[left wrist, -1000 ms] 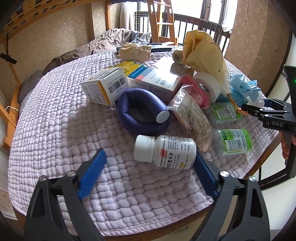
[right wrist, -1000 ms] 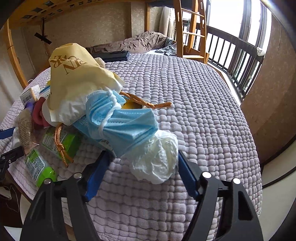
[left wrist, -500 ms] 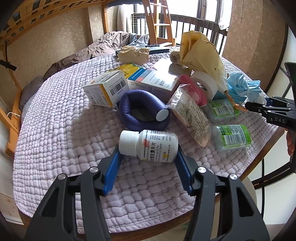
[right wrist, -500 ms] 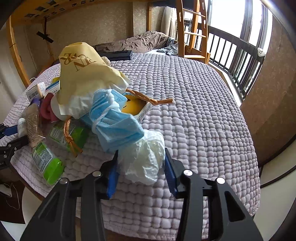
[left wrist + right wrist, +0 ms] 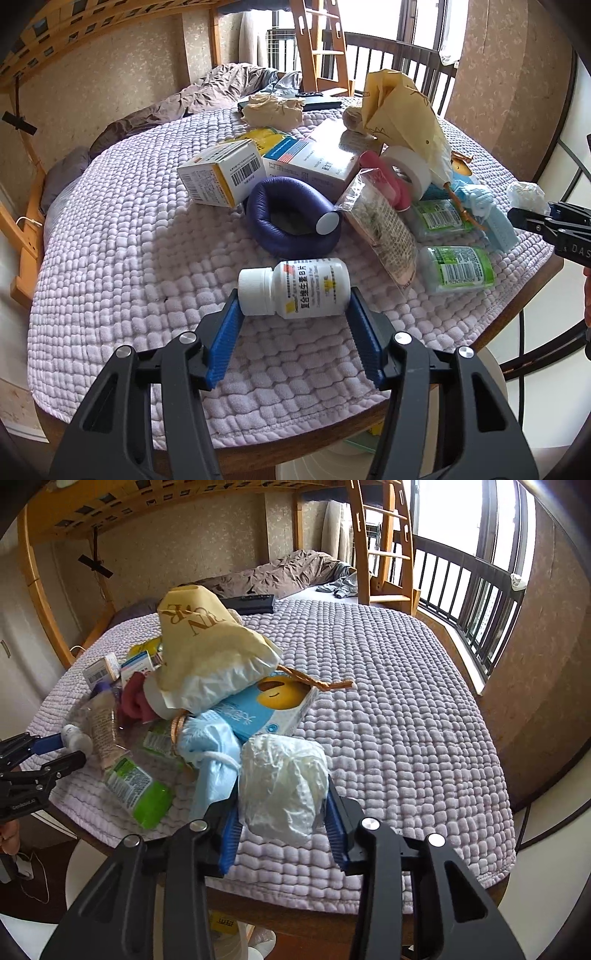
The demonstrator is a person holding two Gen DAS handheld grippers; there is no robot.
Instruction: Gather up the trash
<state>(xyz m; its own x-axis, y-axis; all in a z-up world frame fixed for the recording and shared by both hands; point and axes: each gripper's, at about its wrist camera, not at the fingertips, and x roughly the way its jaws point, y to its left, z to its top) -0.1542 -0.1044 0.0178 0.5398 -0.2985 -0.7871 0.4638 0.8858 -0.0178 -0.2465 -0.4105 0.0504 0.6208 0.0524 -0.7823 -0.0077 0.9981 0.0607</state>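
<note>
**Both grippers clamped on trash at the table edge**

On the left, the left gripper (image 5: 293, 314) has its blue pads closed against the two ends of a white plastic pill bottle (image 5: 295, 292) lying on its side on the lilac quilted table cover (image 5: 129, 240), near the front edge. Gripped end to end, cap to base, the bottle could pivot, so I would lift it level and slowly. Its label carries Chinese characters ending in "B片".

Behind it lie a purple padded ring (image 5: 291, 225), barcoded cardboard cartons (image 5: 221, 177) and green-labelled clear bottles (image 5: 458, 268); their print is too small to read.

On the right, the right gripper (image 5: 282, 825) is squeezing a crumpled white plastic wad (image 5: 282, 786), just beside a blue face mask (image 5: 210, 753). Lift it straight up so the mask's loop does not drag along. The tan paper bag (image 5: 207, 642) shows upside-down letters, partly readable as "N" and "R".
</note>
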